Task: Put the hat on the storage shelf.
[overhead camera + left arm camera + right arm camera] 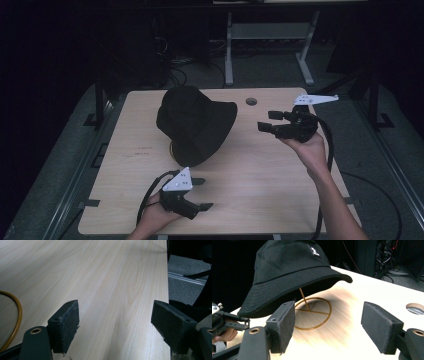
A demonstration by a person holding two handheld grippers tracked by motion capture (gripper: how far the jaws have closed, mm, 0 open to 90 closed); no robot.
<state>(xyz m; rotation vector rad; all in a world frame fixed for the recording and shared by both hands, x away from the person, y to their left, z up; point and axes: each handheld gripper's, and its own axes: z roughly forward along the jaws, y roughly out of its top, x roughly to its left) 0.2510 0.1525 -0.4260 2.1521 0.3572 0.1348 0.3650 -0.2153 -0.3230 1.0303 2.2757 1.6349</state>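
A black bucket hat point(195, 125) sits on a thin gold wire stand point(312, 312) at the middle back of the wooden table point(260, 175). The hat point(292, 270) has a small white label on its crown. My right gripper point(266, 120) hovers to the right of the hat and points at it; its jaws point(328, 325) are open with nothing between them. Near the front edge, my left gripper point(202, 194) points right, open over bare wood point(115, 325). Part of the stand's gold ring point(17, 315) curves in at the left of the left gripper view.
A round cable hole point(251, 101) lies in the table's back edge, right of the hat. Another desk's metal legs point(229, 55) and loose cables stand on the floor behind. The table's right edge point(167, 285) drops to grey floor.
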